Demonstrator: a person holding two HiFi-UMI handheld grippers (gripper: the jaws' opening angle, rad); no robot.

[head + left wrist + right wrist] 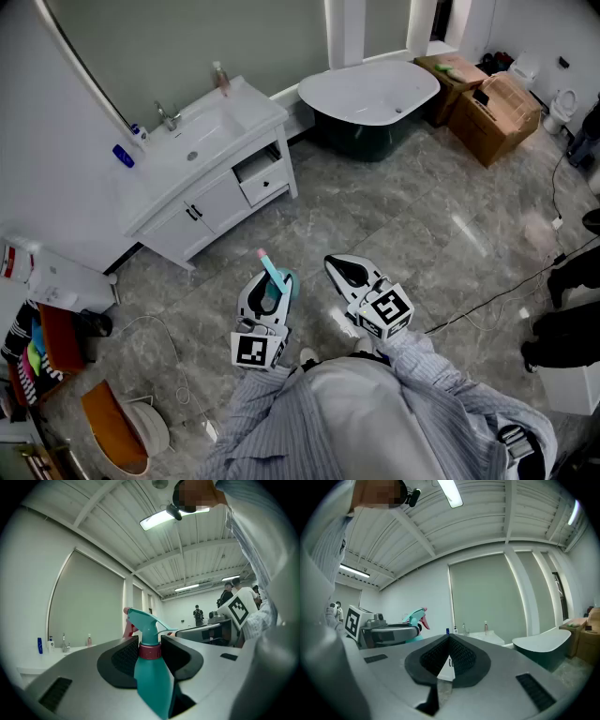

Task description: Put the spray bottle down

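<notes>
Spray bottle (274, 275), teal with a red collar, stands upright in the left tongs (271, 289), whose pads press on its neck. It hangs over the grey floor (394, 225), well apart from the washbasin bench (211, 183). The right tongs (337, 266) sit just beside it, tips together with nothing between them. Only the left gripper view shows the grip at the collar. Only the right gripper view shows the right pads meeting. The head view alone lays out the room: one bathtub (370, 92), two cardboard boxes (495, 117) and one toilet (562, 103). There is one spray bottle and two tongs.
</notes>
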